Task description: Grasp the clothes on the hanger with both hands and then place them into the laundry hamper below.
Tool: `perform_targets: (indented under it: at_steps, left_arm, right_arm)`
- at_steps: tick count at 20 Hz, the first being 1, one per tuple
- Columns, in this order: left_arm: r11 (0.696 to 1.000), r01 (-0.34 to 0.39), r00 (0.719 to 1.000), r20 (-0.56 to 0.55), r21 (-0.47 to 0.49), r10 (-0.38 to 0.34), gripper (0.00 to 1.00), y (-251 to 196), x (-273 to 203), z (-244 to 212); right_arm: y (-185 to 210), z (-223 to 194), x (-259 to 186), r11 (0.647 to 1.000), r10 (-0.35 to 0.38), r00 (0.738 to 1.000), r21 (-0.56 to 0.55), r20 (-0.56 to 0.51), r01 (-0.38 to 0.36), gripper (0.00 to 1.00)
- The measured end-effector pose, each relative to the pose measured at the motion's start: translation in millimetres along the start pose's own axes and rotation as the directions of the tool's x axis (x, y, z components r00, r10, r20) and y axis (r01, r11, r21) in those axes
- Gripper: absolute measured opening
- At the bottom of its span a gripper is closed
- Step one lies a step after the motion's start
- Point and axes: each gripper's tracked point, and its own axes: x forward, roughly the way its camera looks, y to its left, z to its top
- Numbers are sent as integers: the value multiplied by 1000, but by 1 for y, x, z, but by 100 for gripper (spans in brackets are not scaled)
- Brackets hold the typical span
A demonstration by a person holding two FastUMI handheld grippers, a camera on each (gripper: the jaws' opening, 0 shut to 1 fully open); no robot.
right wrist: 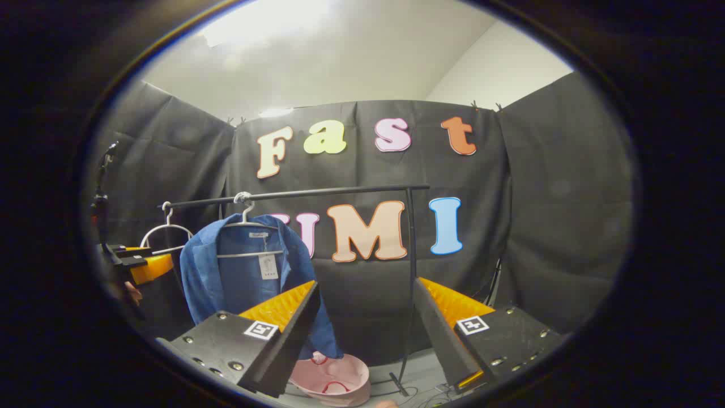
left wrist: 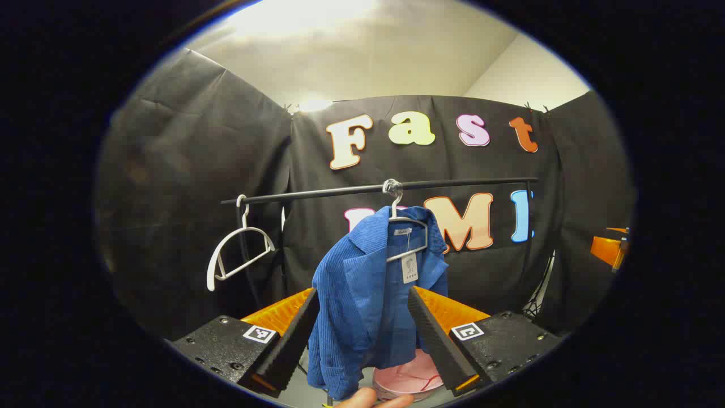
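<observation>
1. A blue corduroy jacket hangs on a white plastic hanger hooked over a black metal rail; a paper tag dangles inside its collar.
2. An empty white hanger hangs near the rail's end, well apart from the jacket.
3. A pale pink round laundry hamper sits on the floor below the jacket.
4. The left hand-held gripper is spread wide; the jacket shows between its fingers, though contact cannot be told.
5. The right hand-held gripper is spread wide and holds nothing; in the right gripper view the jacket hangs beside its one finger, with the hamper below.
</observation>
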Motion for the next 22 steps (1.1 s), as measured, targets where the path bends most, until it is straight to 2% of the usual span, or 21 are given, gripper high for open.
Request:
perform_targets:
  at_steps: [1,3,10,14,18,22]
  left_arm:
    - [1000,3,1000,3,2,-3,97,-1,0,1]
    - [1000,-3,1000,-3,7,3,97,2,-2,0]
    - [999,16,999,-37,-37,-17,98,-10,-5,-16]
    - [1000,24,1000,-11,-12,-24,97,-10,-7,-15]
    - [999,40,999,-25,-27,-40,97,-8,4,-21]
    - [998,57,997,-42,-30,-58,97,-7,24,-36]
  right_arm:
    - [2,1,-1,1000,3,1000,-1,6,-3,99]
    - [3,2,-4,1000,11,1000,11,16,-11,100]
    - [-3,-3,-6,1000,-2,1000,3,8,2,99]
    - [-2,-6,-7,1000,-14,1000,-14,-2,14,99]
    - [10,-12,-5,999,-14,1000,-30,-20,14,99]
    - [17,-9,-1,999,-38,999,8,-34,39,99]
